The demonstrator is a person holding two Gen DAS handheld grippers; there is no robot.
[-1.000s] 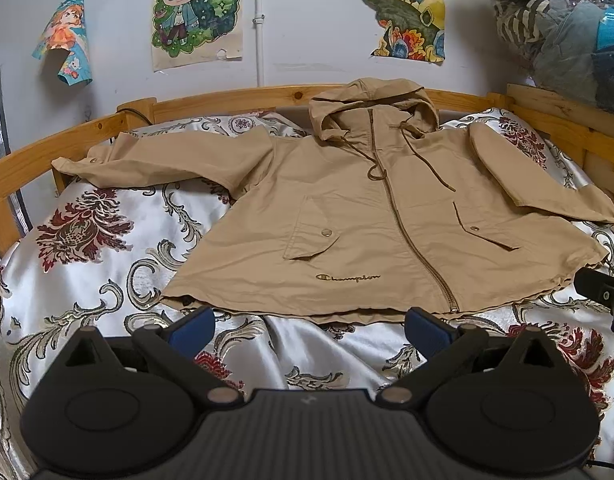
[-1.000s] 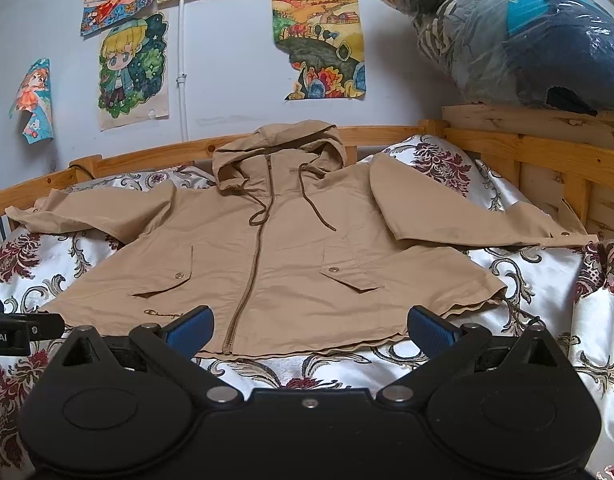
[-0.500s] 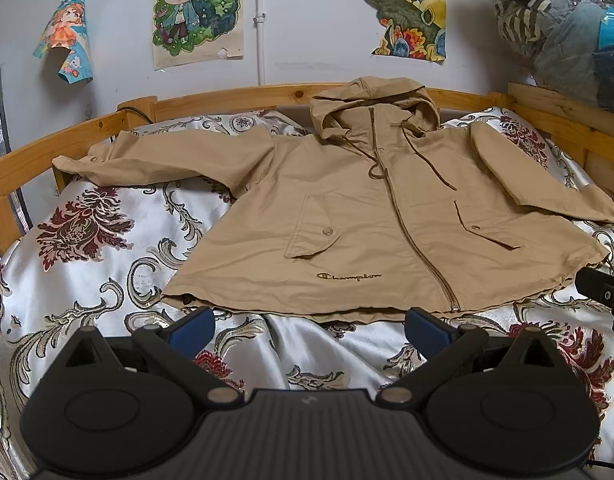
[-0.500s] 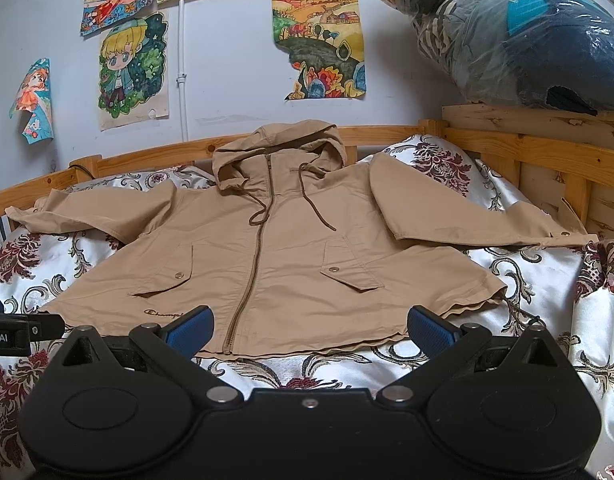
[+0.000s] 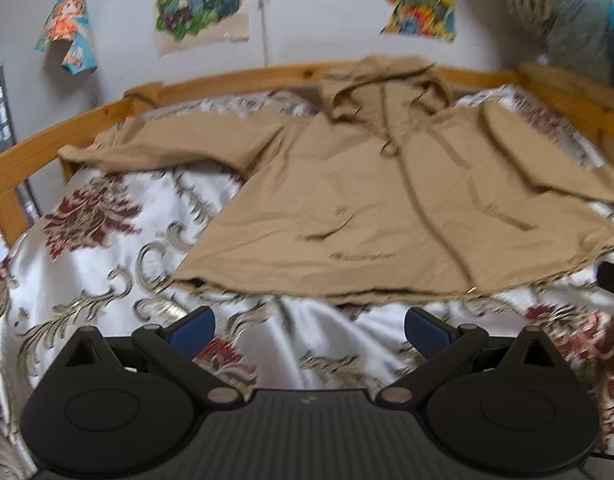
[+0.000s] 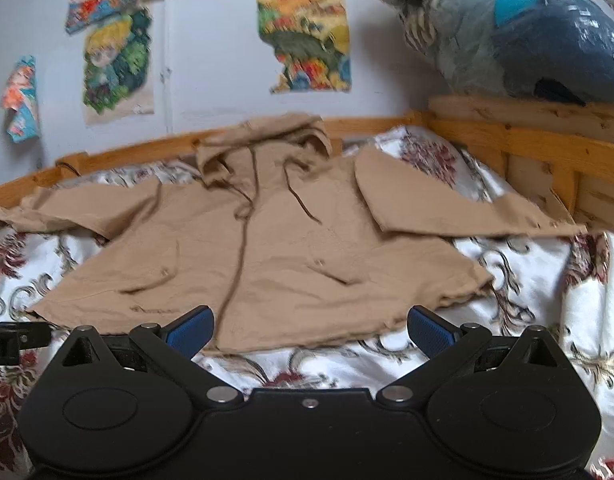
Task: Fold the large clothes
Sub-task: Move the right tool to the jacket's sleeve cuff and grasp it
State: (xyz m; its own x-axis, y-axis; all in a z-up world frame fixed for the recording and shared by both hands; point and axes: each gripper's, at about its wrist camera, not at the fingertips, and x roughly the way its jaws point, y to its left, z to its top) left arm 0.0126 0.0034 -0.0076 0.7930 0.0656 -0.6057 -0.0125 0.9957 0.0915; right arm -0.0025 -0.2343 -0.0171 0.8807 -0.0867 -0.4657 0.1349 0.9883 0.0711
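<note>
A bed (image 5: 107, 240) with a floral satin sheet fills a wood-railed bunk below cartoon posters. The tan jacket (image 5: 387, 208) lies flat, front up, straight ahead of both tongs, hood at the far rail, sleeves spread sideways. The left gripper (image 5: 309, 330) and right gripper (image 6: 309, 328) gape empty just short of the hem, the right slightly nearer. Chest lettering is too blurred to read.

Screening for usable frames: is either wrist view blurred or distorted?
Left wrist: motion blur smears the jacket and posters; the open left claw stays sharp. Right wrist: same smear on the jacket, right claw crisp. Fisheye bends the bed rail in both.
</note>
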